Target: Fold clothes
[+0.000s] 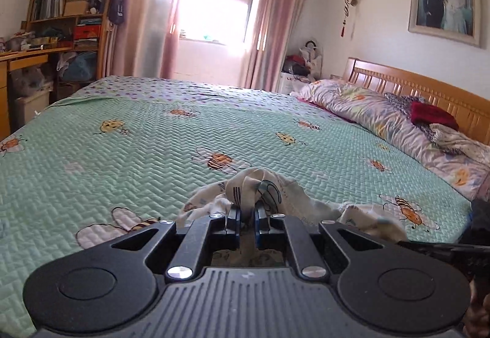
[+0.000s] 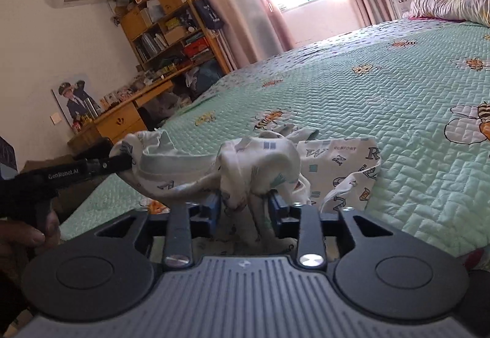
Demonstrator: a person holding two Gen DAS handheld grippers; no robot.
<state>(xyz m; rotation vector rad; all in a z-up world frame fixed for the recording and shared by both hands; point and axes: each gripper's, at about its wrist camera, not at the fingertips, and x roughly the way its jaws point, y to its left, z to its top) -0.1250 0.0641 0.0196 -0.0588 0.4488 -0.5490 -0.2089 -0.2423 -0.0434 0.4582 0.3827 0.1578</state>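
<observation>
Grip, left: left black two-finger gripper (image 1: 247, 211) had its blue-padded fingers drawn nearly together on a bunched fold of the small white cotton garment printed with letters (image 2: 263, 166); seen from the right wrist camera it pinched the garment's pale-green-trimmed edge (image 2: 171, 162) and held that end raised.
Grip, right: right black two-finger gripper (image 2: 245, 209) stood partly open, its jaws wider apart than the left's, with a twisted bunch of the same cloth pressed between the blue pads.
Garment: crumpled, not folded, at the near edge of the bed, stretched between the two grippers; one flat printed panel lay on the green quilted bedspread with bee motifs (image 1: 128, 154) just beyond the right gripper.
Axis: long axis ran roughly along the near edge, from the left gripper's raised end toward the flat panel; which end was the neck or the hem I could not tell.
Risk: the right hold looked loose, so the bunch could slip out under tension; gathered handfuls rather than clean corners could lock wrinkles into any fold; so close to the edge, a dropped end could slide off the bed.
Beyond: floral pillow (image 1: 376, 111) at the wooden headboard (image 1: 428, 90).
</observation>
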